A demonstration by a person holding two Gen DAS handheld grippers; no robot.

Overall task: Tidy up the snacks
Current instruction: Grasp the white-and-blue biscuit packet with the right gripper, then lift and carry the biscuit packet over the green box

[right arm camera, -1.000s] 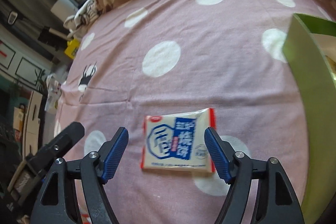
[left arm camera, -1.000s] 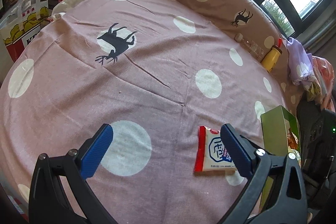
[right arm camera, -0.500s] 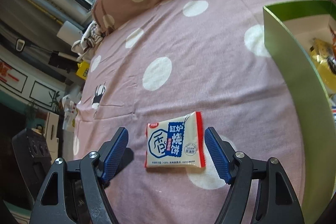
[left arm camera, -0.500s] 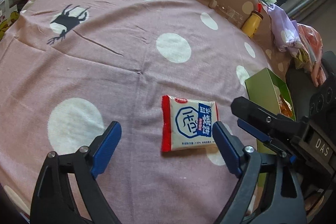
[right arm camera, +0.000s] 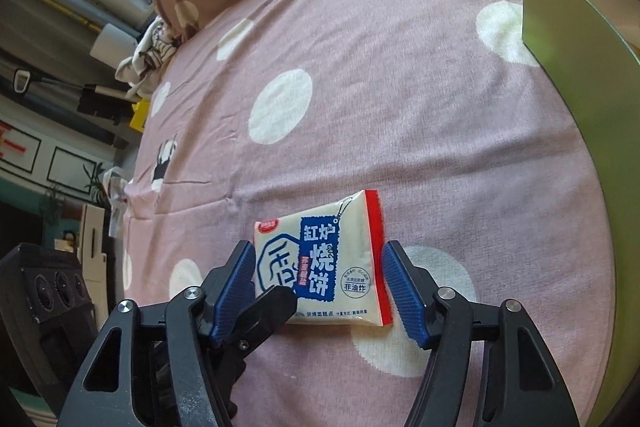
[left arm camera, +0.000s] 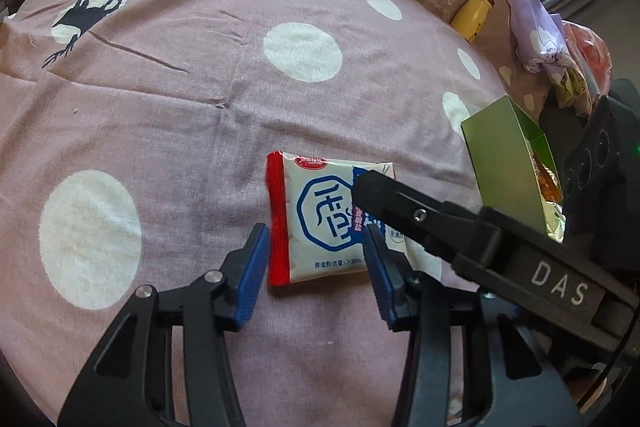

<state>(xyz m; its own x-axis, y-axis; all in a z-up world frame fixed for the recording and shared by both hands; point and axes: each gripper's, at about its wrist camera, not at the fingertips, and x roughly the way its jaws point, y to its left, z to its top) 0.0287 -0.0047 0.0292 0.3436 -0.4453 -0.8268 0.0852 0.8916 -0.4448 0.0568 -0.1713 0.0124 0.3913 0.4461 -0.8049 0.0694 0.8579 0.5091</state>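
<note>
Both grippers bracket one snack packet [left arm camera: 320, 223] lying flat on the dotted bedspread [left arm camera: 200, 87] near its right edge, beside the green box [left arm camera: 508, 171]. Left gripper [left arm camera: 316, 271] and right gripper [right arm camera: 320, 287] stand spread, pads flanking the packet's sides, gripping nothing, apparently readying a pinch toward the box.

Black gripper frames, ribbed blue fingers [left arm camera: 250, 277], silver screws, "DAS" lettering

Open pink bedspread [left arm camera: 192, 99] is seen left of and beyond the snack packet [left arm camera: 320, 223]. To its right, passage is blocked by the upright green box [left arm camera: 504, 163]; the right gripper's finger [left arm camera: 400, 203] lies across the packet's right half.
</note>
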